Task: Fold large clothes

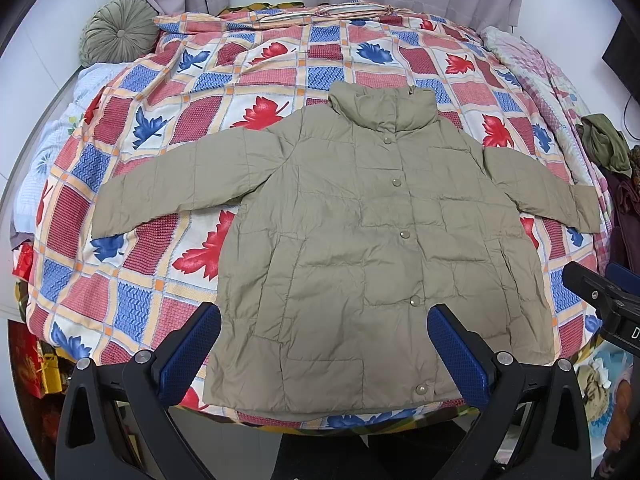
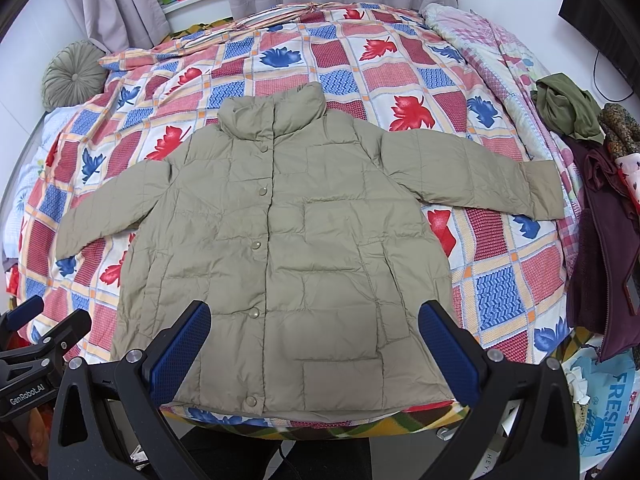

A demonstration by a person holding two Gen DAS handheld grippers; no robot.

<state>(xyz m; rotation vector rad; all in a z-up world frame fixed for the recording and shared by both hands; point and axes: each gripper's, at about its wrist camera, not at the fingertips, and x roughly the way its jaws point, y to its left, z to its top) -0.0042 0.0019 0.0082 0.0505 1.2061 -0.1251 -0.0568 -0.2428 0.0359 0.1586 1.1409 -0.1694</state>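
Khaki jacket (image 2: 280,232) flat on quilt (image 2: 500,272)

"GenRobot.AI" on left gripper (image 2: 24,312) (white lettering), "FRESHIPP" on bag (image 2: 616,412)

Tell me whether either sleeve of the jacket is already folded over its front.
No. The jacket lies flat, with the left sleeve and right sleeve spread outward on the bedspread.

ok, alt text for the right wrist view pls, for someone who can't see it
A khaki quilted jacket lies flat and snapped shut, sleeves spread, on a bed with a leaf-patterned quilt. The open right gripper hangs over the jacket's hem, holding nothing. The left gripper shows at the left edge; a pile of dark clothes sits at the right.
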